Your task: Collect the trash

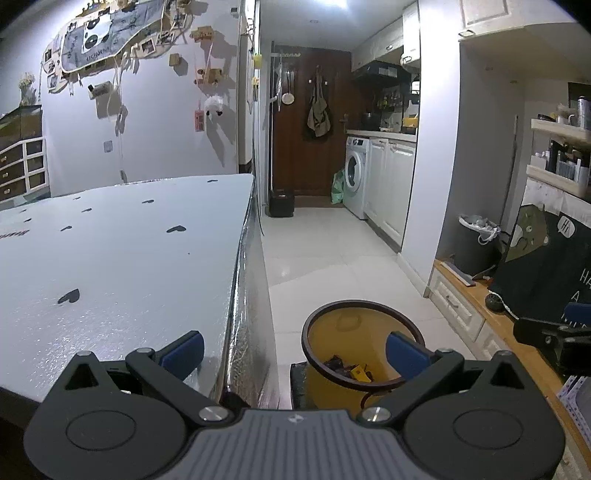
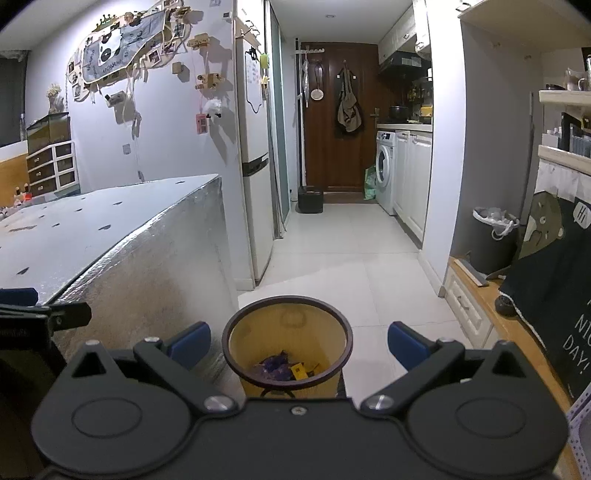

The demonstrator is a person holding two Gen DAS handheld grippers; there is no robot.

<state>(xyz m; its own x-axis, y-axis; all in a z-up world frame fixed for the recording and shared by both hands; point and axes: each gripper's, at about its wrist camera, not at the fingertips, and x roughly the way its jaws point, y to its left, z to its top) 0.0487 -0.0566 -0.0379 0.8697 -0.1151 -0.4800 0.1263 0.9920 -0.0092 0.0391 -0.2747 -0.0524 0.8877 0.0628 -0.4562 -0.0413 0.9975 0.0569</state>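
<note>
A yellow trash bin (image 2: 288, 347) stands on the floor (image 2: 369, 258) beside the bench (image 2: 92, 229), wrappers (image 2: 280, 369) inside. Right gripper (image 2: 298, 343) hovers above it, fingers (image 2: 406, 345) apart and empty. Left gripper (image 1: 293, 352) also has its 2 fingers (image 1: 183, 352) apart.

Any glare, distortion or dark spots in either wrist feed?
Left wrist view: ceiling light blown out, floor shows a glare patch, black corners, walls bowed. Right wrist view: table side shimmers, bin sharp with trash visible, door dim.
</note>
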